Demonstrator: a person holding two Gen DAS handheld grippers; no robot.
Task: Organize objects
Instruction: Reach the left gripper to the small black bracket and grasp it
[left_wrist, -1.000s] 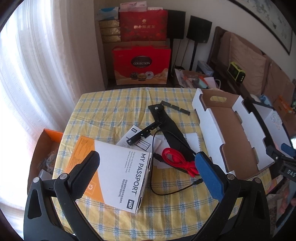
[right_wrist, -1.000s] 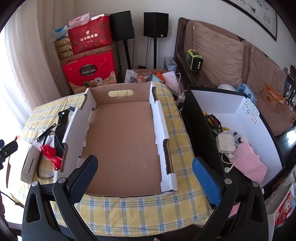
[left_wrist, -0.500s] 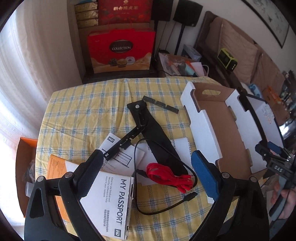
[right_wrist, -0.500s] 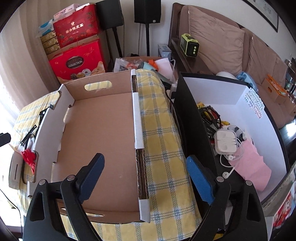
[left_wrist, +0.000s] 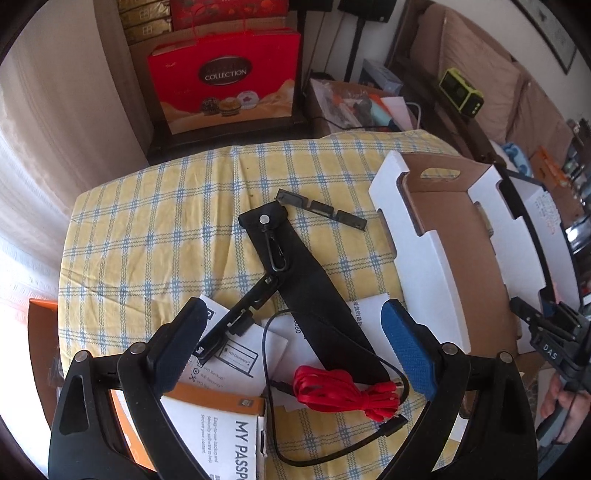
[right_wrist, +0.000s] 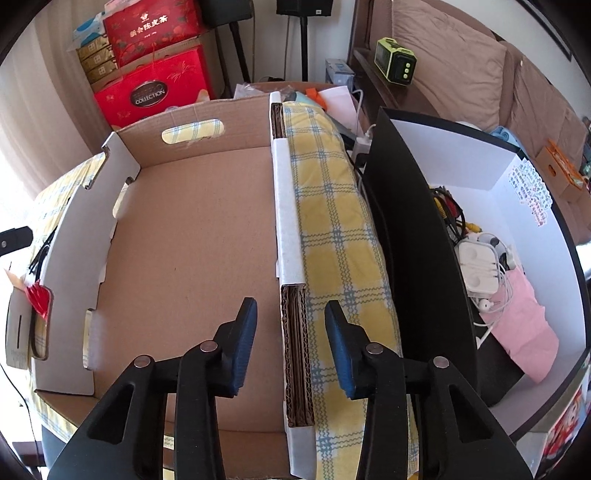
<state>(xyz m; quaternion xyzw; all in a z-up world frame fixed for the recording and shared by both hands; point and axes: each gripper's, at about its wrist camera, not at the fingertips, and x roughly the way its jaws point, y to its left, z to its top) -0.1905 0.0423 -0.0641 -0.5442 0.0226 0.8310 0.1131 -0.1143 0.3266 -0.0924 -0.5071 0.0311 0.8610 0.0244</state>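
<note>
On the yellow checked table (left_wrist: 155, 236) lie a black leather sheath (left_wrist: 310, 295), a red cable bundle (left_wrist: 343, 393) with a black cable, a black bracket (left_wrist: 240, 317), a thin black strip (left_wrist: 325, 210), papers and a white "My Passport" box (left_wrist: 229, 435). My left gripper (left_wrist: 295, 347) is open above the red cable and the sheath's lower end. An empty cardboard tray (right_wrist: 184, 266) stands to the right. My right gripper (right_wrist: 290, 343) is open, its fingers astride the tray's right wall (right_wrist: 291, 240), not touching it.
A black bin with a white inside (right_wrist: 517, 177) stands right of the table and holds chargers, cables and pink cloth. Red gift boxes (left_wrist: 225, 77) are stacked behind the table. An orange box (left_wrist: 40, 314) sits low at the left. A sofa is at the far right.
My left gripper moved forward and lower, over the red cable and sheath. My right gripper moved right and down to straddle the tray's right wall, and its jaws narrowed.
</note>
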